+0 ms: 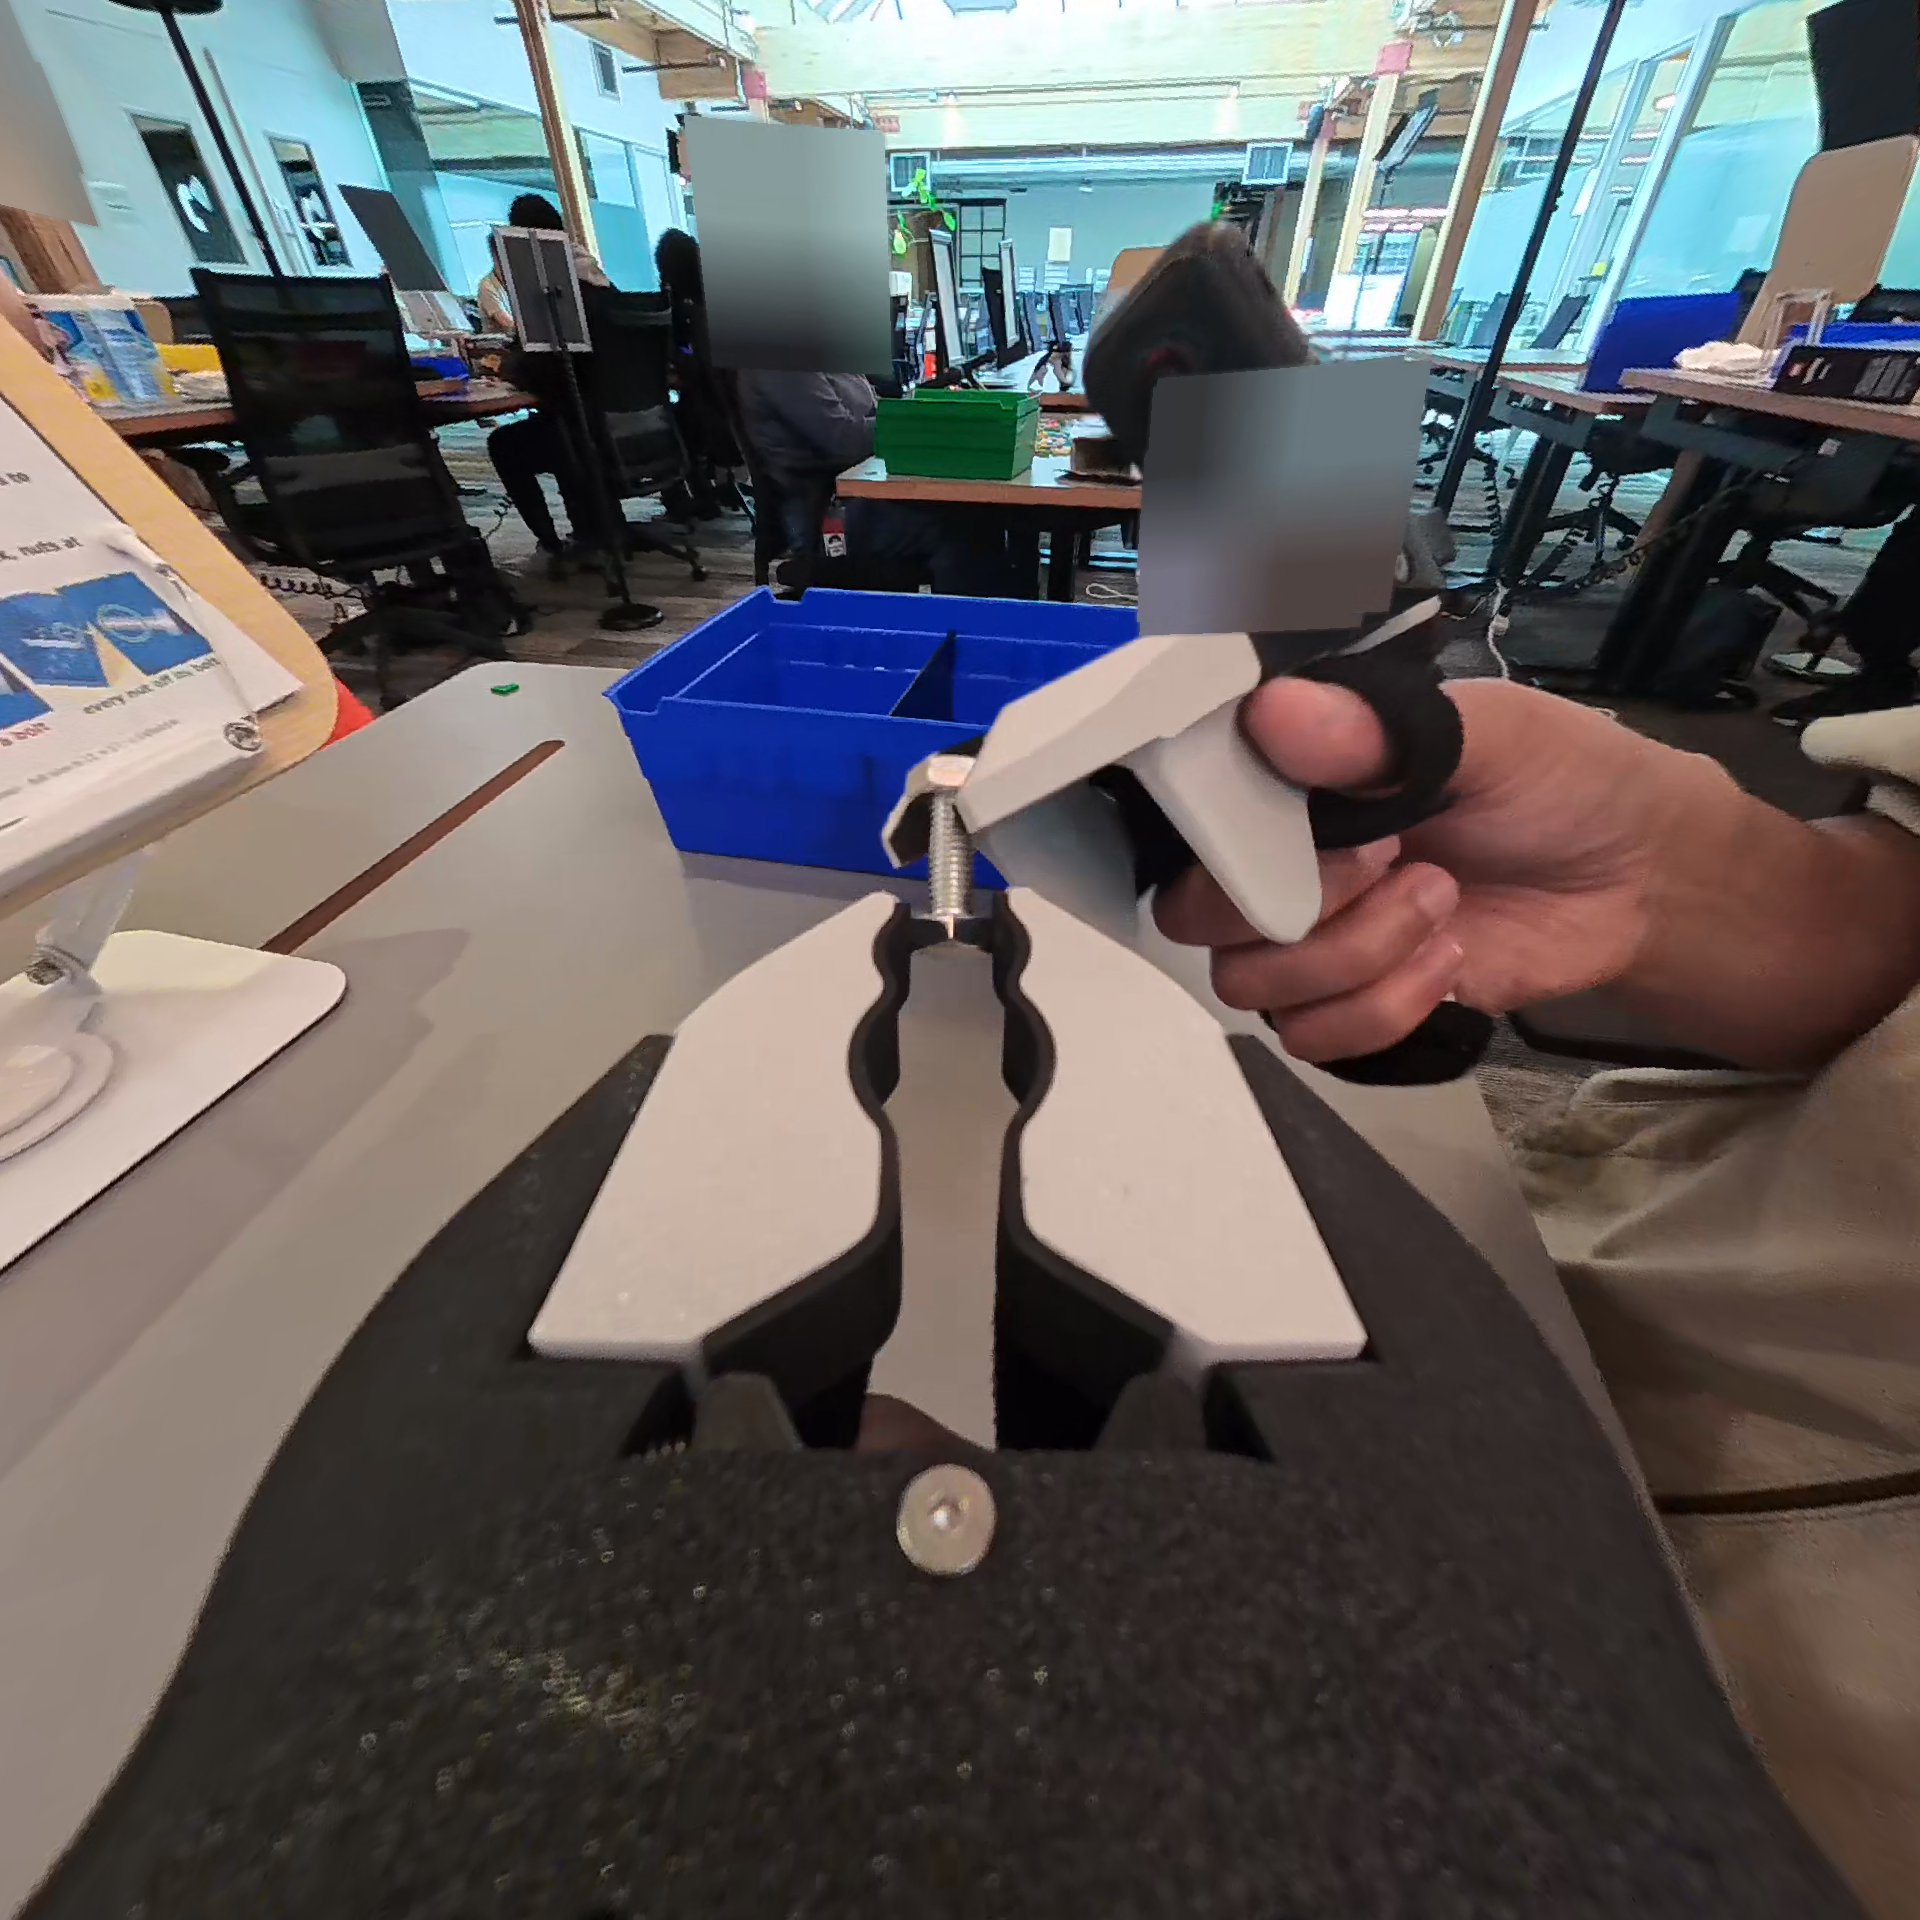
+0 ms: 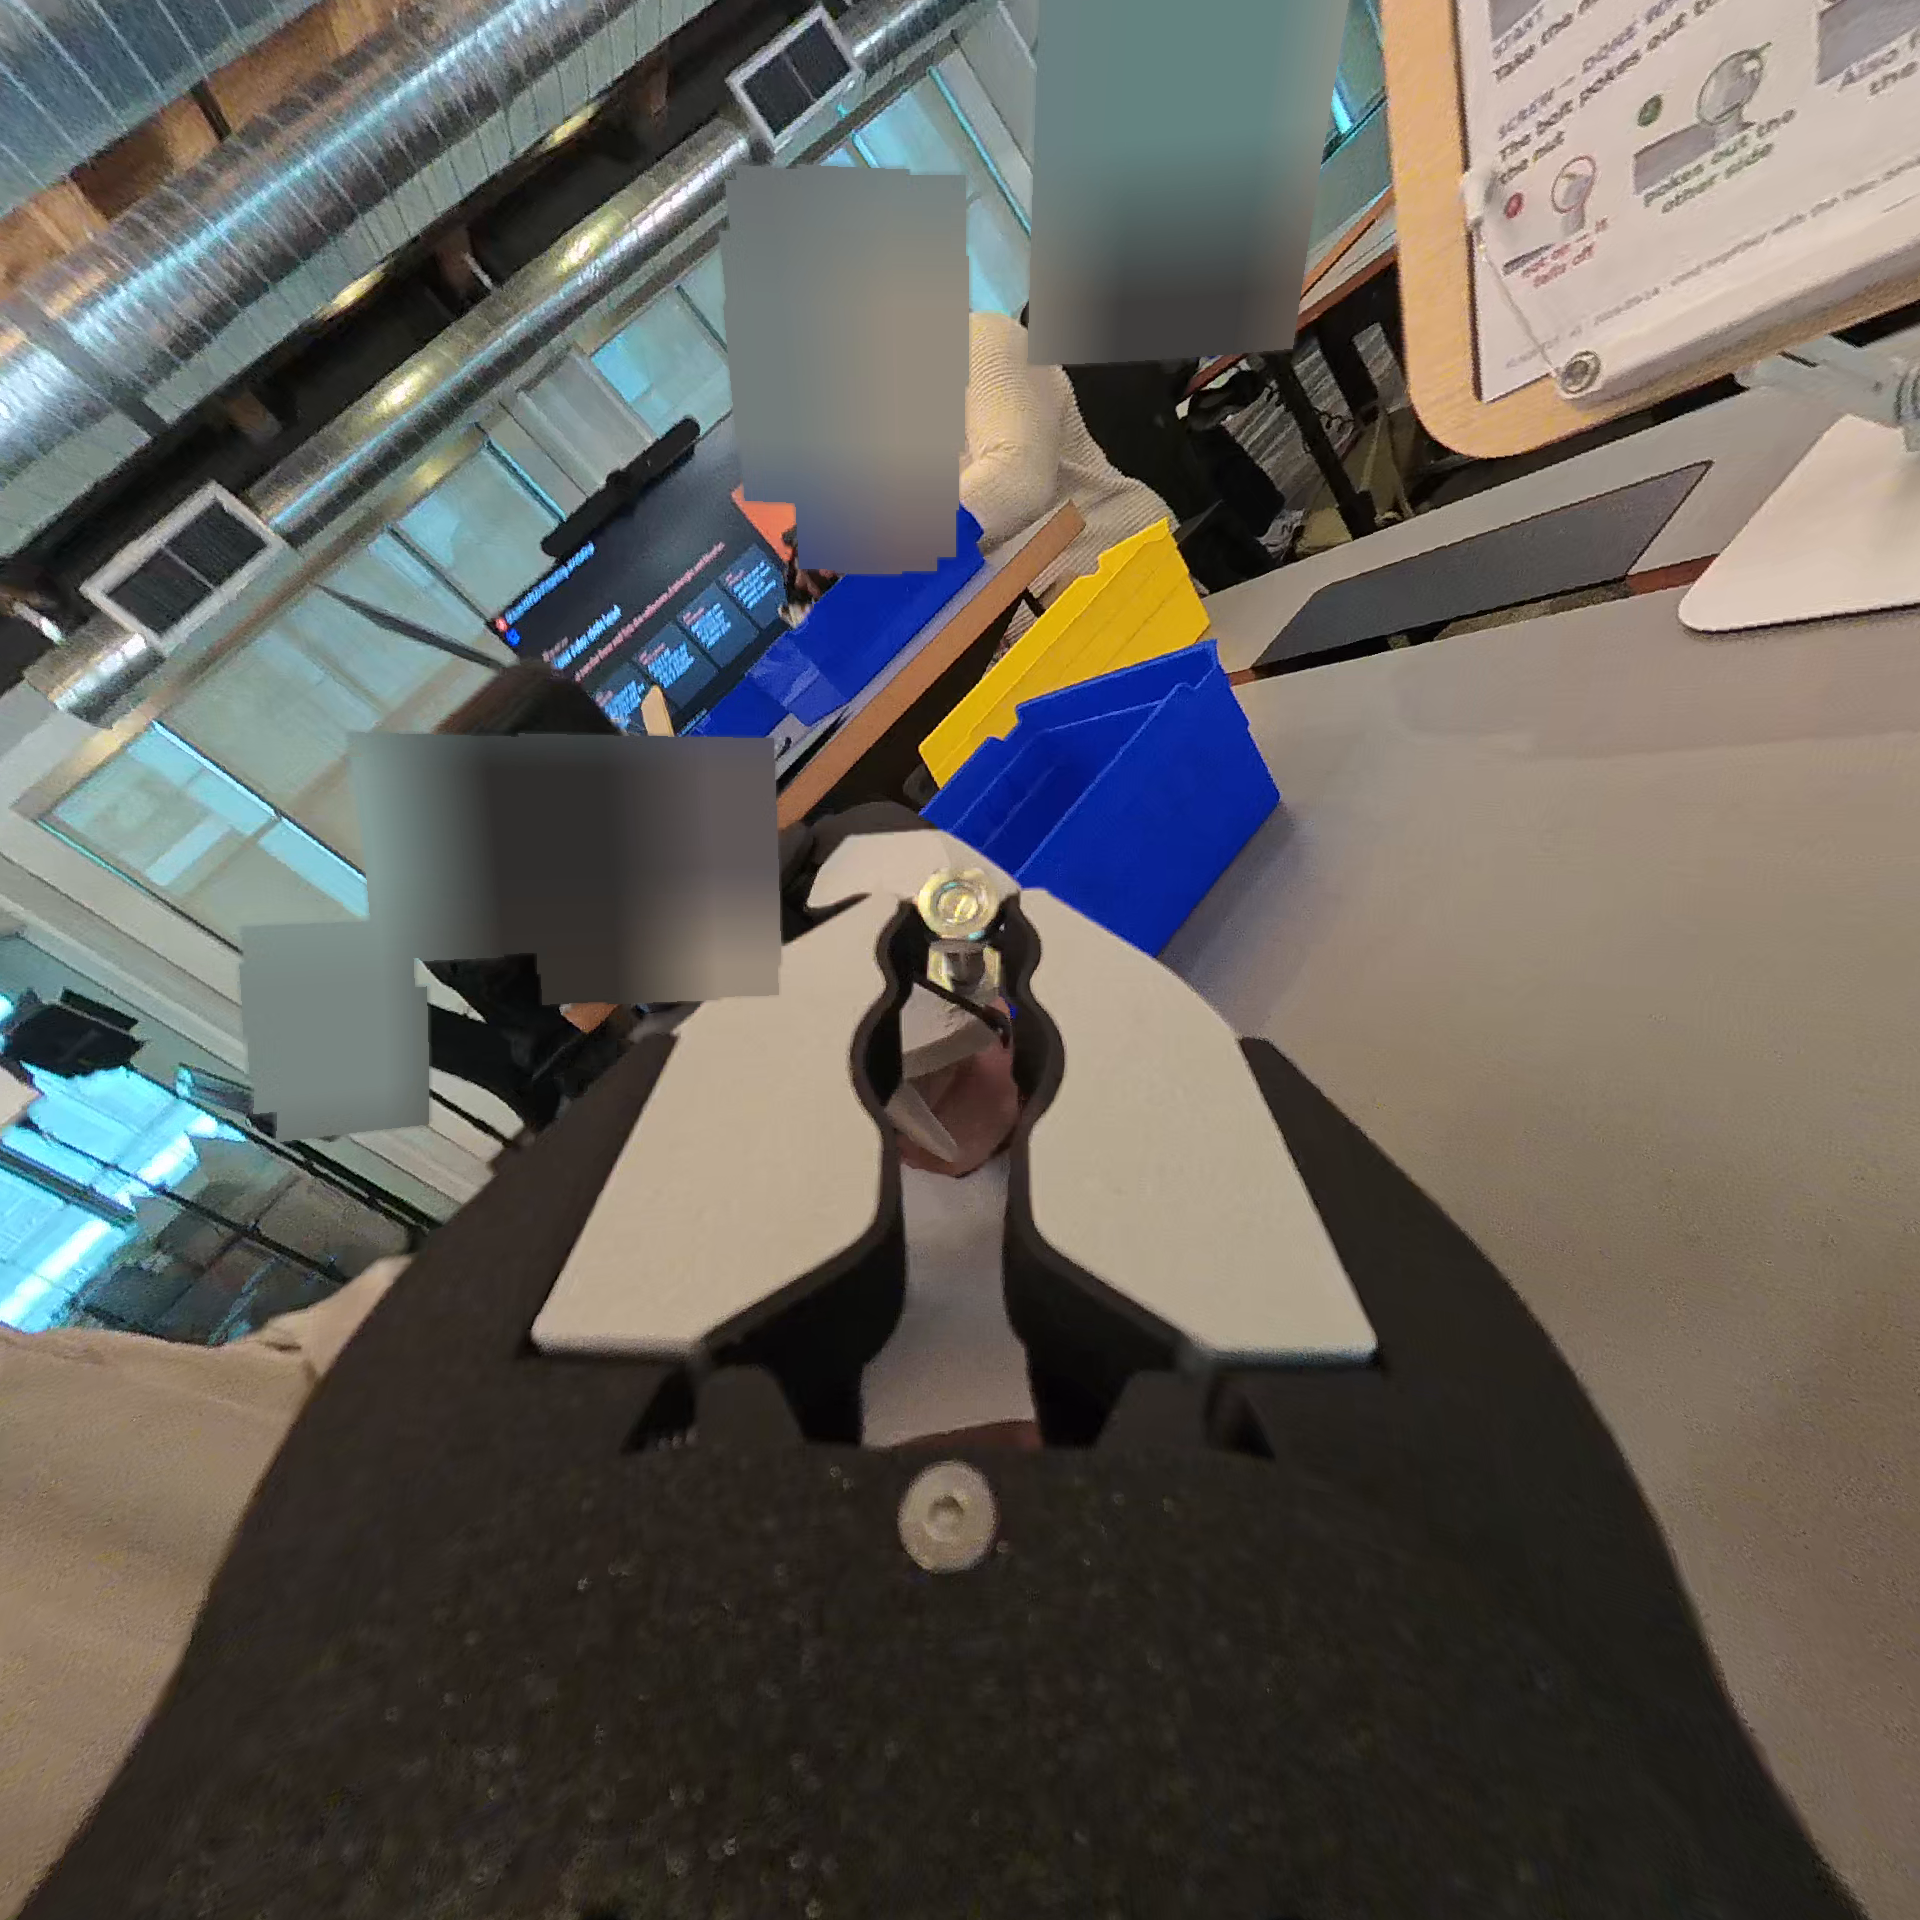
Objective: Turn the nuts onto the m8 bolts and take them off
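Grey counter (image 1: 436, 935), broad and bare toward its near edge. Blue bin (image 1: 821, 769) at the far edge, divided inside. White stand base (image 1: 187, 997) near the left edge, carrying a tilted instruction board (image 1: 114, 644). Left gripper (image 1: 948, 928) low over the middle, jaws narrow, clamped on one end of the bolt (image 1: 948, 857), held upright above the counter. Right gripper (image 1: 940, 800) reaching in from the right, jaws pinched on the other end, where a nut (image 2: 956, 971) sits on the thread.
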A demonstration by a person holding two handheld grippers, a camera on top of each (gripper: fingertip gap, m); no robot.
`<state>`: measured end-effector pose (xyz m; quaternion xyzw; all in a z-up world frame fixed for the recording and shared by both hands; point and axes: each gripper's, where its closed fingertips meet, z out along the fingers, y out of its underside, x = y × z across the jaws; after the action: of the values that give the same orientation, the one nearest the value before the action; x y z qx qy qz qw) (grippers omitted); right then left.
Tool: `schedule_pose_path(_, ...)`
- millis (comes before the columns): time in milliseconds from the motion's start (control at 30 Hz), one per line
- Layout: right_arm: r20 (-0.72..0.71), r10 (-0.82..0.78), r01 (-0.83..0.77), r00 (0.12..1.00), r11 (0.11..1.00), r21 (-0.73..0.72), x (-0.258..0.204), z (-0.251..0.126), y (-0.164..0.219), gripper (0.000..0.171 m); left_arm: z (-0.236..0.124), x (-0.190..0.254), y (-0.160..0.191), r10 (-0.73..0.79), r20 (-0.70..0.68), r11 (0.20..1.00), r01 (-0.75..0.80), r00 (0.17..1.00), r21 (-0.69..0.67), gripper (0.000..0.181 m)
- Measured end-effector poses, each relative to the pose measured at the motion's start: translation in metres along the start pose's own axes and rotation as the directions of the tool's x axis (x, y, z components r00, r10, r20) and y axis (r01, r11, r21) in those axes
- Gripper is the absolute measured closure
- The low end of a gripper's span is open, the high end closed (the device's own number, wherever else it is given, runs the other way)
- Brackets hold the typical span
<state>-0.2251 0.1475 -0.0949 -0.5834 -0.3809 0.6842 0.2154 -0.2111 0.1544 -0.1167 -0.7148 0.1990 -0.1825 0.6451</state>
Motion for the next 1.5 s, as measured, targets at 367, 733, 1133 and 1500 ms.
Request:
schedule_pose_path(367,0.417,-0.408,0.526,0.812,0.822,-0.22,-0.04,-0.015,0.012,0.156,-0.02,0.04,-0.016,-0.165,-0.328,0.984,0.178,0.93,0.009,0.166)
schedule_pose_path(733,0.649,-0.505,0.724,0.569,0.681,-0.104,-0.057,-0.029,0.006,0.143,-0.018,0.05,-0.026,-0.206,-0.404,0.971,0.238,0.891,0.029,0.166)
schedule_pose_path(1133,0.052,-0.116,0.111,0.992,0.99,0.092,-0.005,-0.026,-0.021,0.134,-0.007,0.005,-0.004,-0.055,-0.091,0.998,0.057,0.994,0.024,0.166)
schedule_pose_path(1500,-0.048,-0.122,0.124,0.991,0.991,0.047,-0.002,-0.015,0.004,0.156,0.001,0.01,0.007,-0.021,-0.061,1.0,0.02,0.998,-0.016,0.166)
